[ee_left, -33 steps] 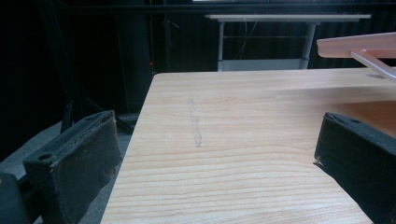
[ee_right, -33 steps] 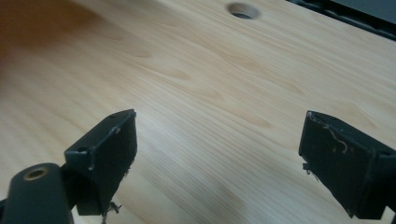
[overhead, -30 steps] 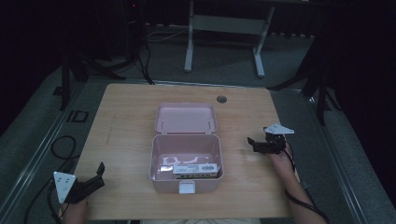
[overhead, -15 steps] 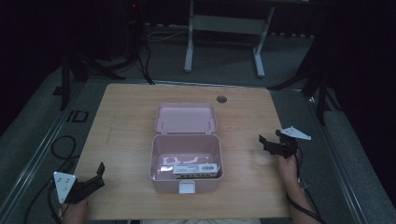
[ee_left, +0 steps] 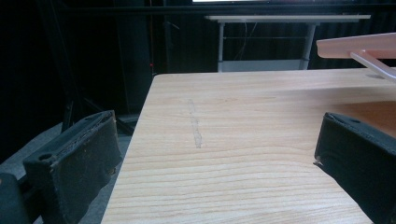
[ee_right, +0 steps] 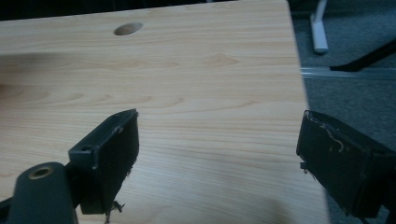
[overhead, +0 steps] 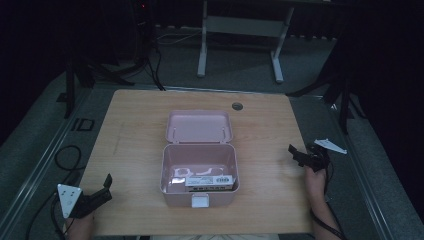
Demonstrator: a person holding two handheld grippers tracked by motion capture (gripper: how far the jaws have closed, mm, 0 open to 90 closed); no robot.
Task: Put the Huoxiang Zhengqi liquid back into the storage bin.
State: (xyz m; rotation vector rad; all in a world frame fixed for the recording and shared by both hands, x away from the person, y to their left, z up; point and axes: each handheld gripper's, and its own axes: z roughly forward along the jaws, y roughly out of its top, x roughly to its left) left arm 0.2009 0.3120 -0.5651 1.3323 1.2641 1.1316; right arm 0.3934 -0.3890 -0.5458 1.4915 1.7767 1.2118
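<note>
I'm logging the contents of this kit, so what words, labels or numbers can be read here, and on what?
None is legible.
White packet inside the open pink box: dark print, too small and blurred to read.
Pink box's front latch: blank as far as the high view shows.

We hold the left tongs (overhead: 102,186) low at the near left table (overhead: 135,150) corner, jaws wide apart, nothing between them. Our right tongs (overhead: 300,156) sit at the right edge, jaws spread and empty, right forearm (overhead: 322,212) angled in from below.
</note>
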